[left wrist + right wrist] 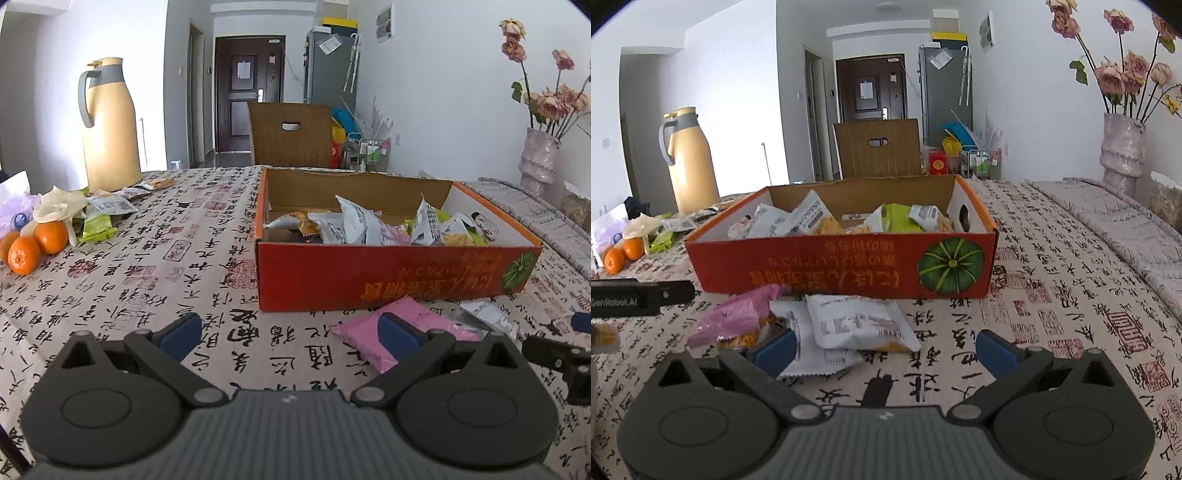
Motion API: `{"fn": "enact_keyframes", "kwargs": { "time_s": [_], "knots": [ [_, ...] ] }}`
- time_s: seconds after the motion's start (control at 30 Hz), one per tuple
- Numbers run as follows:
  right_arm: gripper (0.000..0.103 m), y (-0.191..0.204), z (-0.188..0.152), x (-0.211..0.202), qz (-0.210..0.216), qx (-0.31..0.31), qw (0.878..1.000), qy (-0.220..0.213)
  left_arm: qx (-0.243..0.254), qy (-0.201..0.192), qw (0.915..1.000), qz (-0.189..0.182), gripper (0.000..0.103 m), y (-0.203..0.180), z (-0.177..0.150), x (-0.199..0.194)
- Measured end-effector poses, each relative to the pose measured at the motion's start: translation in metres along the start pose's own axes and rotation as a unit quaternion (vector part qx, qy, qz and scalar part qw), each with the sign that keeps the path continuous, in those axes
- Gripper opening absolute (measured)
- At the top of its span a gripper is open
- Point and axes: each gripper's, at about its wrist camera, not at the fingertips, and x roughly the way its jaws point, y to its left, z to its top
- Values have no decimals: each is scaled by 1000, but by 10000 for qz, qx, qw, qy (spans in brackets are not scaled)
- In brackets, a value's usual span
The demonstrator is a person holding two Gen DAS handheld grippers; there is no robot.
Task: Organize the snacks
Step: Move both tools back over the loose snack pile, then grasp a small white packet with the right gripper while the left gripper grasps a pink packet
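Note:
An open red cardboard box (388,275) (849,269) holds several snack packets. In front of it on the tablecloth lie a pink packet (369,338) (738,317) and white packets (855,325) (487,317). My left gripper (291,332) is open, low over the cloth, its right finger over the pink packet's edge; nothing is between the fingers. My right gripper (886,349) is open too, just in front of the white packets, holding nothing. More loose packets (107,210) (670,230) lie at the far left by the flask.
A tan thermos flask (109,125) (689,162) stands at the back left. Oranges (33,243) (624,254) and a crumpled bag sit near it. A vase of dried roses (539,155) (1123,147) stands at the back right. A wooden chair (291,134) is behind the table.

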Motion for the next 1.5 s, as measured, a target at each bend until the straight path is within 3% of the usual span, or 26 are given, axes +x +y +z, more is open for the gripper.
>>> {"fn": "enact_keyframes", "kwargs": {
  "time_s": [0.83,1.2,1.3,1.43,1.5],
  "knots": [
    [103,11,7,13,-228,-133,9996,67,-258,-69,9995,-161,103,7,-2,1],
    [103,18,26,34,-303,-301,9991,50,-405,15,9989,-220,103,11,-1,4],
    [103,16,32,49,-303,-286,9988,264,-411,20,9989,-222,103,11,-1,3],
    [87,11,31,65,-173,-91,9981,584,-418,36,9989,-224,103,11,-1,4],
    [71,7,31,66,-21,31,9981,611,-426,51,9988,-224,103,11,-2,4]
  ]
}}
